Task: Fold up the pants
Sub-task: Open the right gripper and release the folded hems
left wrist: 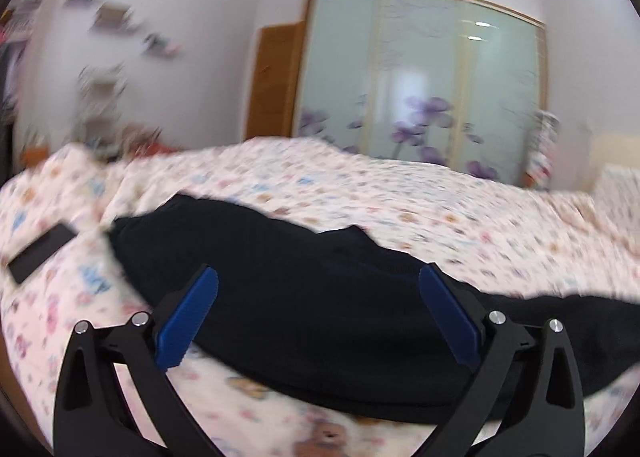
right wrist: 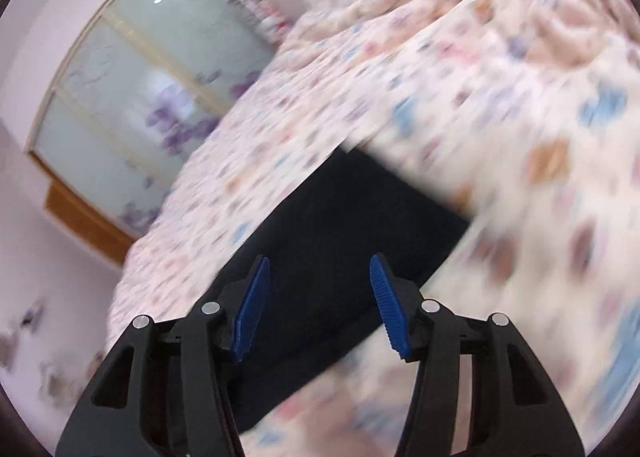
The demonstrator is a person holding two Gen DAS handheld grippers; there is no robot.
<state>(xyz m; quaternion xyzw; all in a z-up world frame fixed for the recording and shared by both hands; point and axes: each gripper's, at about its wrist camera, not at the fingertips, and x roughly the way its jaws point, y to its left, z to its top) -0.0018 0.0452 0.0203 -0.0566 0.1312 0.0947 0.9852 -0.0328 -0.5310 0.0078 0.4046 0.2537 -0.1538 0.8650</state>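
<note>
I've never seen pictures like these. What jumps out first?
The dark pants stand out, spread across a pale flowered bedspread. In front, each view shows a black tool with blue pads, the left tool and the right tool, both open above the pants. Behind stands a wardrobe with purple flowers.

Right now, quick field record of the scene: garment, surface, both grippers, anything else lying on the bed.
garment: black pants, lying on the bed, also seen in the right wrist view
surface: floral bedspread
left gripper: open, above the pants, holding nothing
right gripper: open, above the pants, holding nothing
other item: flat black rectangle on the bedspread, apart from the pants
background: frosted sliding wardrobe doors
image quality: motion blur
</note>
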